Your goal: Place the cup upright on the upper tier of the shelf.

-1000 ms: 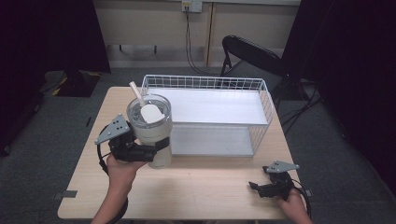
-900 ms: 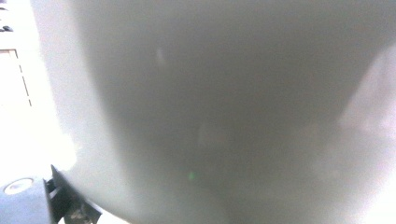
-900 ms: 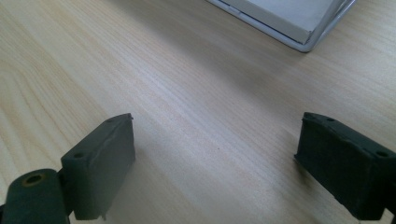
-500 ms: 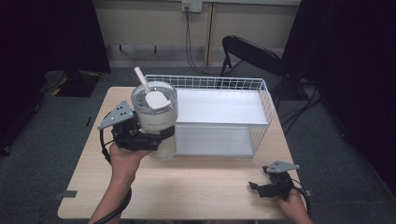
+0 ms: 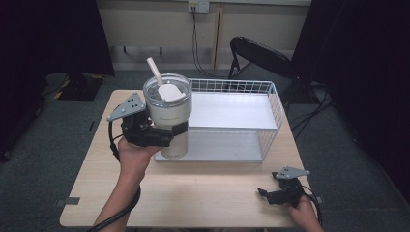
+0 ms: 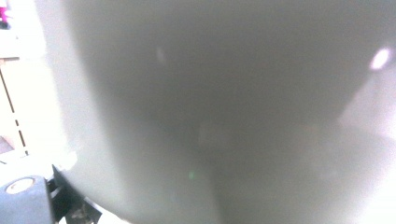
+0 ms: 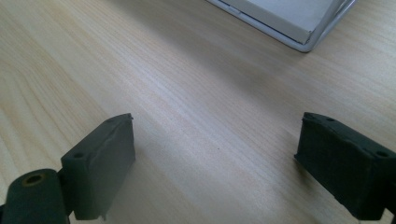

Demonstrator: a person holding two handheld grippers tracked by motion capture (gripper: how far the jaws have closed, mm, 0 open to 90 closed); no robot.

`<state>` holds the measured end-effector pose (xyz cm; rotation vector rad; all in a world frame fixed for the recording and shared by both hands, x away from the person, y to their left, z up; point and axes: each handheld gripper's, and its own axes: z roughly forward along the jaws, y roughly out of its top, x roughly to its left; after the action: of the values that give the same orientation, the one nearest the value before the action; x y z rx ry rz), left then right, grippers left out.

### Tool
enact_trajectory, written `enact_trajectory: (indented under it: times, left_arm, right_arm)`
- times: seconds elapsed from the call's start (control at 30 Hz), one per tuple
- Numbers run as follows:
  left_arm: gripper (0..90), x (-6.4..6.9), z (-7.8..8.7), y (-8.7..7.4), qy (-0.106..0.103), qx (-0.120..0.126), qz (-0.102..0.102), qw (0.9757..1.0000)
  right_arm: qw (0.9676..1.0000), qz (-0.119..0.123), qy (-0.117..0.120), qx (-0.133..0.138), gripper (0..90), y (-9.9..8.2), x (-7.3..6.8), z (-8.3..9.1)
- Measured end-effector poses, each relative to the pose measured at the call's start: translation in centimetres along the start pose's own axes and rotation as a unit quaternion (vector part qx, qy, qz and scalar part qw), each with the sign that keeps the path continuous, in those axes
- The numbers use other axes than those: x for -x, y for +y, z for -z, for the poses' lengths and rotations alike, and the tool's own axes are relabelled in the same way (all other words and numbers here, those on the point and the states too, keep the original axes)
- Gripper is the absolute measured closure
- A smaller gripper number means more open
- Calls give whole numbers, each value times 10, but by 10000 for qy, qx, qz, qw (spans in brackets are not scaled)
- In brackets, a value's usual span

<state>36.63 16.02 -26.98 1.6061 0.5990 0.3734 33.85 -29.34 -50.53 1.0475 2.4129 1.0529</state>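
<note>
My left gripper clamps the white tumbler around its lower body, jaws pressed on either side, and in the left gripper view the tumbler's wall sits right against the lens, so I trust the hold but can't check the pads from there. The tumbler hangs upright above the near left corner of the wire basket, its clear lid on and a pale straw leaning out to the left. I judge the step in hand to be carrying it over the rim and down onto the basket's white liner. To do that well I keep the wrist level so the straw doesn't swing, clear the wire edge with the base, then lower straight. My right gripper rests with jaws wide apart on the wooden table, empty, near the front edge.
</note>
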Motion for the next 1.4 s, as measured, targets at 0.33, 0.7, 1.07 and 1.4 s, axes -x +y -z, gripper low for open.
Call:
enact_trajectory:
  times: [0.33, 0.7, 1.07, 1.4]
  left_arm:
    - [75, -5, -6, 18, -35, 22, 63, 10000]
    - [75, -10, -9, 33, -56, 80, 12, 10000]
    - [76, -16, -26, 44, 72, -14, -35, 10000]
    - [76, -21, -39, 51, 77, -35, -81, 9999]
  right_arm:
    - [10000, -5, -1, 3, 106, 0, 0, 0]
    - [10000, 2, -5, 10, 106, 0, 0, 0]
    - [10000, 3, -5, 11, 106, 0, 0, 0]
    - [10000, 2, -5, 10, 106, 0, 0, 0]
